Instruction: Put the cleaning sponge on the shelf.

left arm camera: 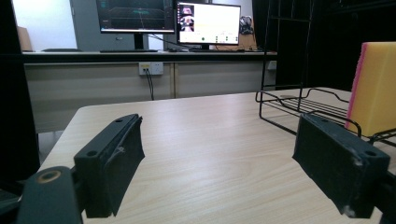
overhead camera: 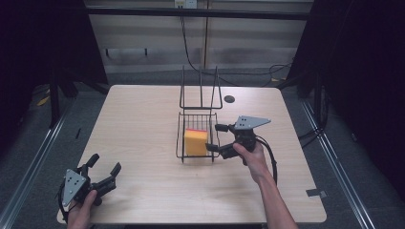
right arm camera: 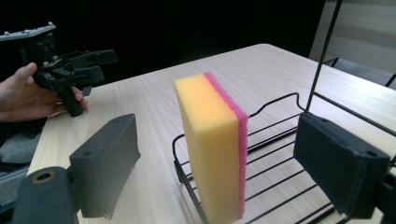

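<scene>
The yellow-and-pink sponge point(overhead camera: 196, 141) stood on edge in the black wire rack point(overhead camera: 181, 143), directly ahead of the right gripper point(overhead camera: 216, 137) and between its jaws, which were spread wide and clear of it. The left gripper point(overhead camera: 106, 170), jaws likewise wide and holding nothing, rested well apart at the near left corner of the wooden table point(overhead camera: 143, 119)

The high view looks forward and down over my whole pale wooden table point(overhead camera: 143, 143). My left gripper view sits low at the near left corner, facing across it. My right gripper view is close on the black wire rack point(right arm camera: 280, 154). All share the upright yellow-and-pink sponge point(overhead camera: 196, 141).
</scene>
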